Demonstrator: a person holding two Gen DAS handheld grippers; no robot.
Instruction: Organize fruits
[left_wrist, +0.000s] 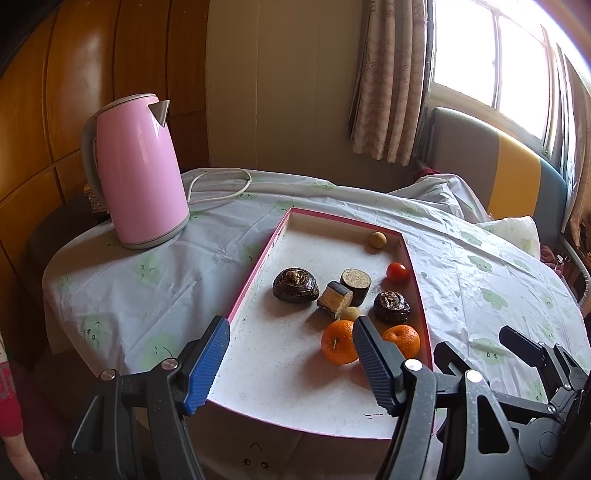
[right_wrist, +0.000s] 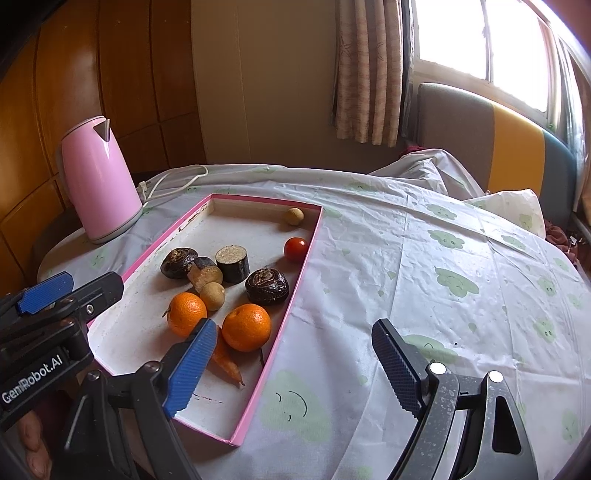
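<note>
Both grippers, left gripper and right gripper, spread empty; oranges crowd tray, kettle behind.

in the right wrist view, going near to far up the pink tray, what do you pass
Thin orange carrot → two round orange tangerines, side by side → small round tan longan → dark cut cylinder with a pale top → small red cherry tomato → second tan longan in the far corner.

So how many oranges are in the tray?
2. One orange sits near the tray's middle, the other orange by its right wall. None seems hidden.
</note>
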